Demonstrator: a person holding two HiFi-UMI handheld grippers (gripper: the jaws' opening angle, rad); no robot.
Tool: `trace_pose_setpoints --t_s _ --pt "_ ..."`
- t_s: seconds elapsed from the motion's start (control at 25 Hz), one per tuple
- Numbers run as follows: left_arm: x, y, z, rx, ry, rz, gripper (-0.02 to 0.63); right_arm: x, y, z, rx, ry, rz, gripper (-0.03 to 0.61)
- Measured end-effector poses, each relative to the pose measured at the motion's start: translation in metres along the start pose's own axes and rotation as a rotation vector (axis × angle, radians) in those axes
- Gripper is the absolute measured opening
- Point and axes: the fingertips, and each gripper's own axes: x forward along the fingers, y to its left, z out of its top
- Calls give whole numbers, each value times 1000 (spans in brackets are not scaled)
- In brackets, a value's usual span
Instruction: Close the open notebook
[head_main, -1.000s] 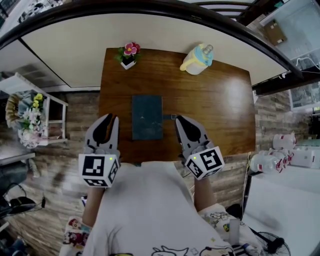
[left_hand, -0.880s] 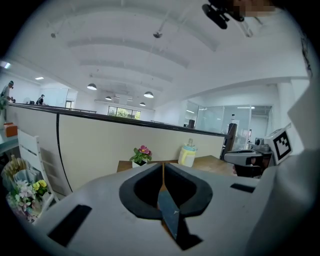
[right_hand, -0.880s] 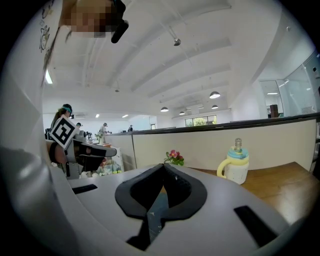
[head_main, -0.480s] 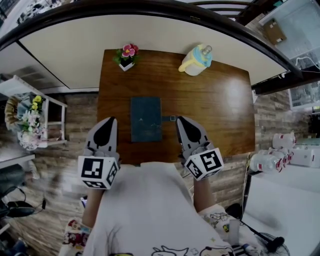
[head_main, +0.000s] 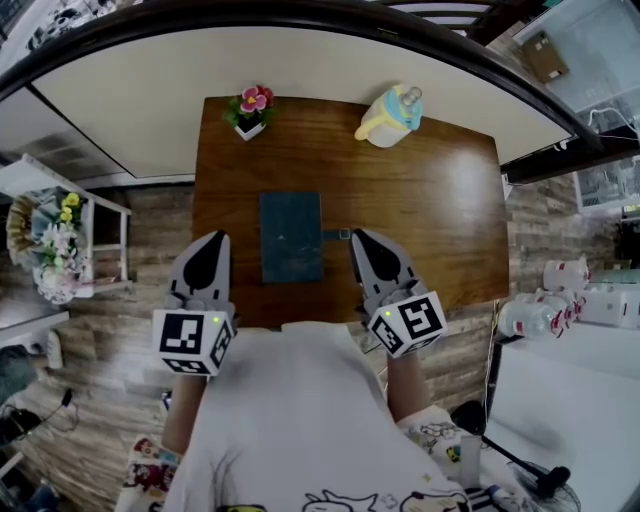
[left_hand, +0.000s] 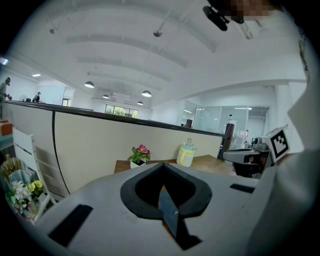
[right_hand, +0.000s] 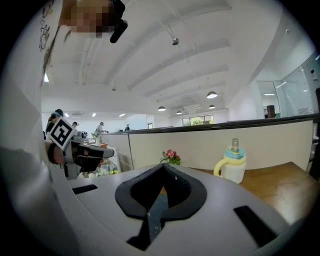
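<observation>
A dark teal notebook (head_main: 291, 237) lies flat on the brown wooden table (head_main: 430, 200), cover up, and looks closed. A small strap sticks out of its right edge. My left gripper (head_main: 219, 237) hovers just left of the notebook at the table's near edge, shut and empty. On the other side my right gripper (head_main: 356, 235) is also shut and empty, its tip beside the strap. In the left gripper view the gripper (left_hand: 162, 165) shows a sliver of the notebook (left_hand: 167, 210) through its jaw opening. The right gripper view's gripper (right_hand: 164, 166) shows the notebook (right_hand: 156, 215) likewise.
A small pot of pink flowers (head_main: 250, 108) stands at the table's far left corner. A yellow-handled baby bottle (head_main: 390, 115) stands at the far middle. A curved cream partition runs behind the table, and a white shelf with flowers (head_main: 60, 235) stands to the left.
The left gripper's jaws have closed from a narrow gap. Both hands have stayed where they were, and the notebook has not moved on the table.
</observation>
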Motion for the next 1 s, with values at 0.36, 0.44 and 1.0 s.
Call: trace_pose_setpoints --t_s 0.36,0.44,1.0 --pt "3 1 -3 0 10 -11 2 1 2 -2 3 11 -11 -2" --pt "4 2 -2 1 11 -13 2 1 1 -2 4 12 -14 -2" --pt "4 4 -6 -6 21 -6 2 0 2 -5 22 16 -25 -2"
